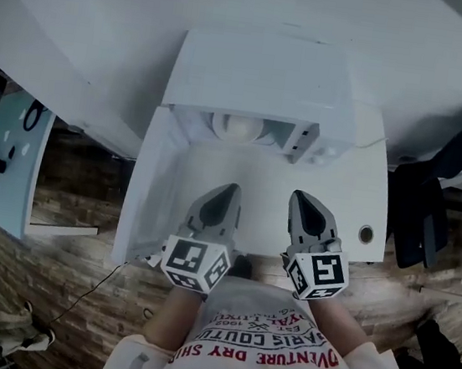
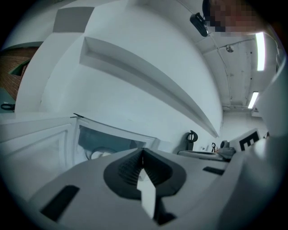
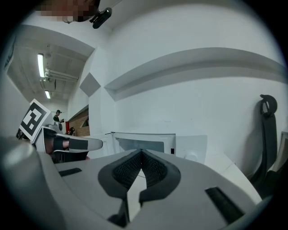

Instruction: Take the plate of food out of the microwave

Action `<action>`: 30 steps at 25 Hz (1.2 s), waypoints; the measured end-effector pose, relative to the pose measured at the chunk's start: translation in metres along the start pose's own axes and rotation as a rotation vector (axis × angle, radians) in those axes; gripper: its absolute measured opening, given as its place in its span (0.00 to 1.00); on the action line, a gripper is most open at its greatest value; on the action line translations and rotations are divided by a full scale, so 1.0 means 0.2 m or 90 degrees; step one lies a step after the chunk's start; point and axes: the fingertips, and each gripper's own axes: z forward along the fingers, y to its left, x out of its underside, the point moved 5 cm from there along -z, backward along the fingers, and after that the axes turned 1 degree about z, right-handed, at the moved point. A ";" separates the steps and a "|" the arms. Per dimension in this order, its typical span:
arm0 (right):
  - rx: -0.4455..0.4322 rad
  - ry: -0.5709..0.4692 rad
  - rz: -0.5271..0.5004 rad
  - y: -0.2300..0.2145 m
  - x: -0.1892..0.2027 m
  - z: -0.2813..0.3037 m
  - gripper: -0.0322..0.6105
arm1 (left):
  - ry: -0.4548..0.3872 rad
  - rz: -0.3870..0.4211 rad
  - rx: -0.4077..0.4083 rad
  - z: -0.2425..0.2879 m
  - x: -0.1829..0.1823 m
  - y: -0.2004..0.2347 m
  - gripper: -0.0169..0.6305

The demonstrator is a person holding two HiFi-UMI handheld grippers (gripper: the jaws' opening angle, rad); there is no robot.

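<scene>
Microwave sits at the far edge of the white table, door swung open to the left and running along the table's left side. Black chair is off the right edge. A round grommet sits near the front right corner, and a cable hangs off the front left corner. Nothing stands between the grippers and the open cavity.

Plate is inside the cavity, just behind the opening, well apart from both grippers and roughly in line between them. Left gripper and right gripper hover side by side over the table's near half, tips pointing at the microwave. Both sets of jaws are clenched with nothing in them.

Left gripper view shows only a pale rim of the plate past the door. Right gripper view shows the cavity but no clear plate. Can't make out what food is on it. The microwave's roof cuts off the back of the plate in the head view.
</scene>
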 end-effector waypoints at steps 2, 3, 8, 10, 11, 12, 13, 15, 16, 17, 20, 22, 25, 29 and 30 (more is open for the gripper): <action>0.000 0.004 -0.004 0.01 -0.01 0.10 0.06 | 0.003 -0.002 0.001 0.06 -0.02 0.08 0.04; 0.000 0.007 -0.005 0.01 -0.01 0.15 0.05 | 0.006 -0.003 0.001 0.09 -0.02 0.11 0.04; -0.001 0.018 -0.016 0.01 -0.02 0.33 0.06 | 0.015 -0.021 -0.008 0.21 -0.01 0.27 0.04; 0.000 0.026 -0.022 0.00 0.00 0.38 0.06 | 0.012 -0.034 0.000 0.24 0.01 0.29 0.04; 0.001 0.030 -0.028 -0.01 0.01 0.40 0.06 | 0.009 -0.039 0.007 0.25 0.01 0.30 0.04; 0.002 0.034 -0.034 -0.02 0.03 0.42 0.06 | 0.005 -0.041 0.012 0.26 0.01 0.31 0.04; 0.003 0.039 -0.040 -0.03 0.04 0.45 0.05 | 0.004 -0.040 0.013 0.27 0.02 0.32 0.04; 0.003 0.050 -0.045 -0.04 0.06 0.49 0.05 | 0.005 -0.040 0.006 0.30 0.04 0.35 0.04; 0.001 0.055 -0.046 -0.04 0.08 0.51 0.06 | 0.004 -0.048 0.001 0.31 0.05 0.36 0.04; -0.003 0.060 -0.046 -0.03 0.09 0.52 0.06 | 0.002 -0.064 -0.006 0.31 0.07 0.38 0.04; -0.021 0.075 -0.049 -0.03 0.14 0.58 0.06 | -0.005 -0.128 -0.023 0.36 0.14 0.44 0.04; -0.031 0.084 -0.053 -0.04 0.17 0.62 0.06 | -0.002 -0.155 -0.031 0.40 0.19 0.48 0.04; -0.041 0.096 -0.066 -0.07 0.22 0.68 0.06 | 0.009 -0.201 -0.055 0.47 0.29 0.55 0.04; -0.051 0.110 -0.079 -0.11 0.30 0.75 0.05 | 0.007 -0.312 -0.089 0.56 0.44 0.64 0.12; -0.054 0.114 -0.081 -0.12 0.32 0.77 0.06 | 0.004 -0.351 -0.096 0.58 0.48 0.66 0.14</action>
